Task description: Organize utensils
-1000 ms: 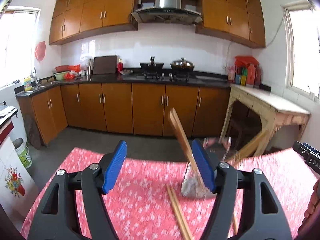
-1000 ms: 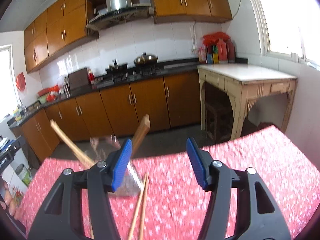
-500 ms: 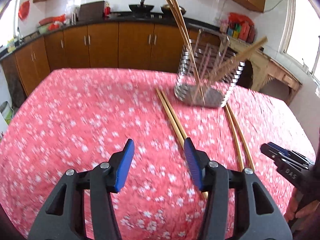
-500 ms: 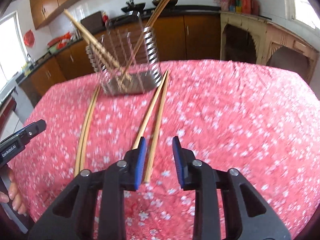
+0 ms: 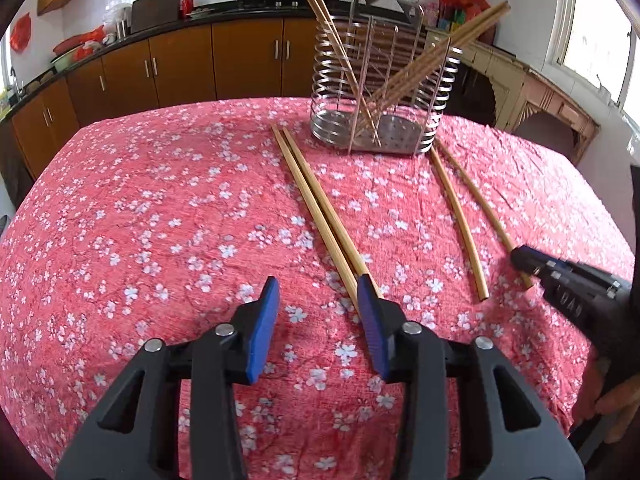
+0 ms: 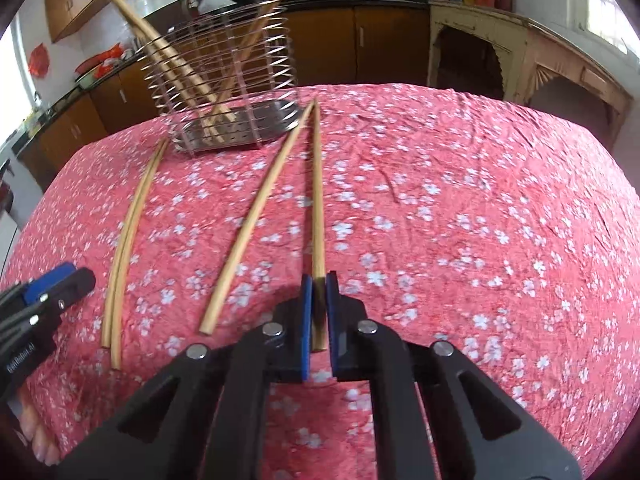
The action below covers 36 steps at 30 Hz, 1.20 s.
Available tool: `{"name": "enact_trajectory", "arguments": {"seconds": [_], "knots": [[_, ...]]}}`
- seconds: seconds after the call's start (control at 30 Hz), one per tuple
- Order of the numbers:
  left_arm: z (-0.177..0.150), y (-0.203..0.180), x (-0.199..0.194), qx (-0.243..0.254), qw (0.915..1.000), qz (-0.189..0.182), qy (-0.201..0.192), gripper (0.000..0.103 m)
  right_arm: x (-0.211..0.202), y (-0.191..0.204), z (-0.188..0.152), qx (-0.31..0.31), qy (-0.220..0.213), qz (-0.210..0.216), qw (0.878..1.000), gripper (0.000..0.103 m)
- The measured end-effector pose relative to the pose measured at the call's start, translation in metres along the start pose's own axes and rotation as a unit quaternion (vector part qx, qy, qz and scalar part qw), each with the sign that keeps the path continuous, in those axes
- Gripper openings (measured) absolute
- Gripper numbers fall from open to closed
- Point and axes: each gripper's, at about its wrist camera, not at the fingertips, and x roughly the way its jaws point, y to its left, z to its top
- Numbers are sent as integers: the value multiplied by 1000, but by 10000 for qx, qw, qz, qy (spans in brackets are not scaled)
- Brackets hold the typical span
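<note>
— Where are we gripping? Our right gripper (image 6: pixel 319 280) is pinching one chopstick (image 6: pixel 318 216), pointing to twelve o'clock at the wire holder (image 6: pixel 224 80).

— Our left gripper (image 5: pixel 318 292) is closing, nothing between its pads; its chopstick pair (image 5: pixel 316 208) is lying at one o'clock.

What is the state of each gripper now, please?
Left gripper: fingers closing, nothing gripped; the chopstick pair lies by its right finger.
Right gripper: closed on one chopstick.
</note>
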Motion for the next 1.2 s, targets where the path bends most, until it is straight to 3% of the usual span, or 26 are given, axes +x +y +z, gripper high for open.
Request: {"name": "enact_trajectory", "arguments": {"seconds": [0.2, 0.3, 0.47, 0.53, 0.63, 0.8, 0.93, 1.0, 1.03, 1.2], "knots": [[-1, -5, 8, 25, 10000, 45, 70, 32, 1, -7, 2, 64, -36, 1, 10000, 8], [2, -3, 12, 53, 9998, 183, 115, 15, 1, -7, 2, 52, -57, -12, 10000, 8], [11, 17, 20, -57, 9994, 302, 164, 3, 5, -16, 4, 168, -77, -74, 9998, 8], [17, 35, 20, -316, 9991, 177, 231, 3, 6, -22, 6, 244, -75, -40, 9997, 8], [16, 51, 12, -797, 9949, -564, 273, 3, 7, -26, 4, 285, -93, 30, 9995, 8], [6, 32, 1, -568, 9936, -941, 268, 4, 11, -25, 5, 272, -91, 14, 9996, 8], [-1, 14, 4, -359, 9940, -966, 373, 10, 11, -29, 4, 266, -85, 47, 9996, 8], [-4, 11, 3, -278, 9953, -878, 309, 32, 11, -29, 4, 254, -82, 47, 9996, 8], [-5, 10, 2, -260, 9957, -847, 285, 35, 11, -28, 4, 248, -83, 43, 9996, 8], [-5, 3, 5, -156, 9967, -738, 284, 37, 11, -27, 4, 221, -86, 25, 9997, 8]]}}
